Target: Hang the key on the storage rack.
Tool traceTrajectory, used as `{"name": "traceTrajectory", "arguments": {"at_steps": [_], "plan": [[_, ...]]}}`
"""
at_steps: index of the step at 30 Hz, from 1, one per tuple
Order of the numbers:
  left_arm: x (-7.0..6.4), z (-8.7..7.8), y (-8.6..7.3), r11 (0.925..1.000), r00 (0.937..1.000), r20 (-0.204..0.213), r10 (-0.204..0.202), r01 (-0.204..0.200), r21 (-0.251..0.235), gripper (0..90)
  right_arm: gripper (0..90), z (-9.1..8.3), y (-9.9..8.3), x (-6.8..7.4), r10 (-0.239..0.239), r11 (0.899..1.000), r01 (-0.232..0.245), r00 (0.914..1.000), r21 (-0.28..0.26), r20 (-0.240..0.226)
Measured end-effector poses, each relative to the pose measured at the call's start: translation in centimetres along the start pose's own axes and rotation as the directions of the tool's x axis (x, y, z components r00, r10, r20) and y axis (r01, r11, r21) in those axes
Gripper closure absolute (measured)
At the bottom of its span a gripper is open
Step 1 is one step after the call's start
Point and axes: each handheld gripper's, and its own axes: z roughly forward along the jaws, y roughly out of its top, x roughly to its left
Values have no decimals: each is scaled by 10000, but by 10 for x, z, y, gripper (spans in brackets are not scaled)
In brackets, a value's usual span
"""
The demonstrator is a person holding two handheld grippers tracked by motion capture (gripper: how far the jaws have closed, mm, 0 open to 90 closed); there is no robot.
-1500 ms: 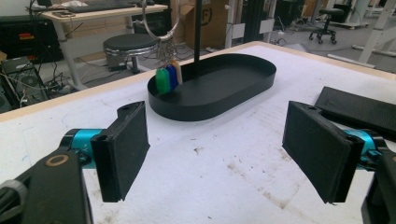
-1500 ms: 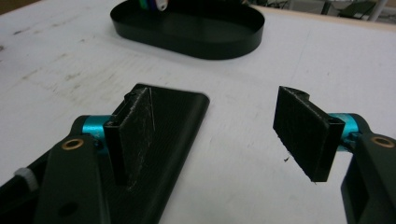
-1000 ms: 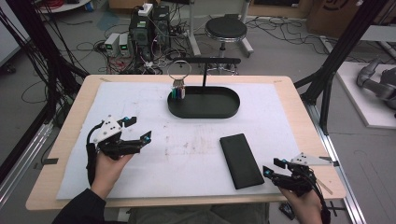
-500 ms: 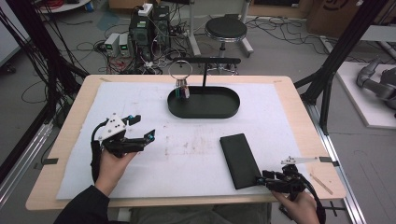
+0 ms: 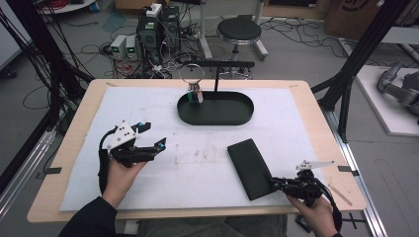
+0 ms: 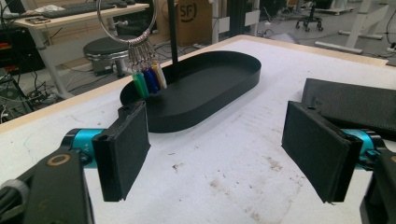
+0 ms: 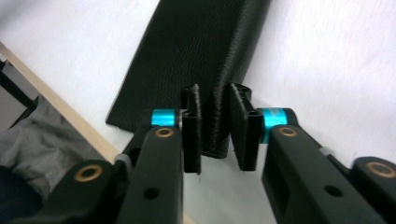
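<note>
My left gripper [image 5: 159, 144]: jaws wide apart, nothing btwn them, held over the white mat [image 5: 148, 113], aimed twd the black oval tray [image 5: 216, 108] w/ its key ring [image 6: 126, 18]. My right gripper [image 7: 215, 128]: jaws pinching the near corner of the flat black case [image 5: 252, 168], which lies on the mat at front right.

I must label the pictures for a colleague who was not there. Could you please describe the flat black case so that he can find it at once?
Start from the white mat that covers the wooden table. On its near right part, in front of the oval black tray, lies the flat black case, with the right gripper at its near corner. Unlike the rimmed oval tray, it is a rectangular slab with a grained surface.
</note>
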Motion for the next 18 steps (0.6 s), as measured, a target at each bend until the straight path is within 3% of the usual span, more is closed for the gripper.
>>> {"name": "traceTrajectory", "arguments": {"at_steps": [6,11,17,18], "plan": [[0,-3,1,9999,10000,-41,-38,37,-108,229,814,-2,18,7,-828,9948,841,9963,-576,240],[0,0,3,9996,9999,13,-99,100,-268,230,819,-1,33,12,-1620,9827,1657,9856,-825,491],[-1,11,8,9996,9989,415,-199,208,-208,238,824,1,49,21,-2480,9596,2551,9661,-1185,717],[-1,14,9,9993,9979,567,-306,317,-189,238,825,3,54,23,-2794,9490,2874,9571,-1299,765]]}}
